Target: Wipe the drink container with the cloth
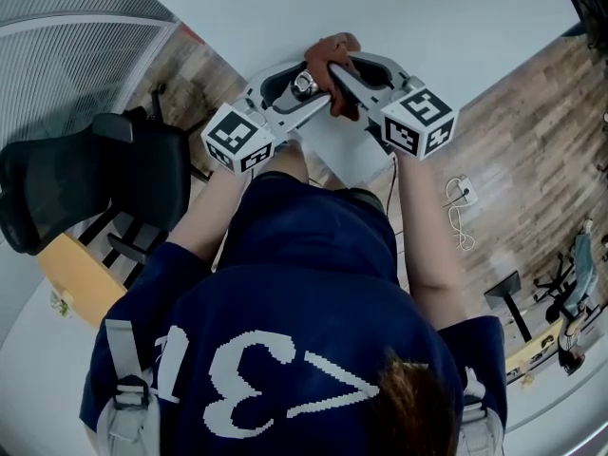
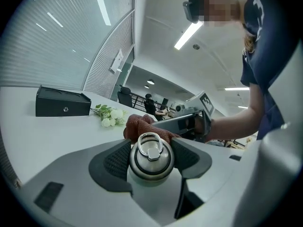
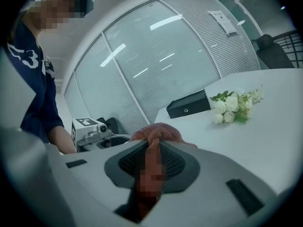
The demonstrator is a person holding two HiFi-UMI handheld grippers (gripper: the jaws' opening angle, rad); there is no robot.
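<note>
Two-handed hold over the white tabletop [image 1: 456,27], head view, left tool [image 1: 306,82] meeting right tool [image 1: 329,72]; left gripper view, jaws clamped on the steel drink container [image 2: 151,163], rust cloth [image 2: 137,126] touching its far side; right gripper view, jaws pinching that cloth.

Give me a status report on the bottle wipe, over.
Left gripper shut on steel bottle. Right gripper shut on red-brown cloth, bunched beside the cap. Nothing blocking.

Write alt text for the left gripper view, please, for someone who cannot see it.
The left gripper is shut on a steel drink container; just behind it the right gripper holds a reddish-brown cloth. White flowers and a black box lie on the table beyond.
</note>
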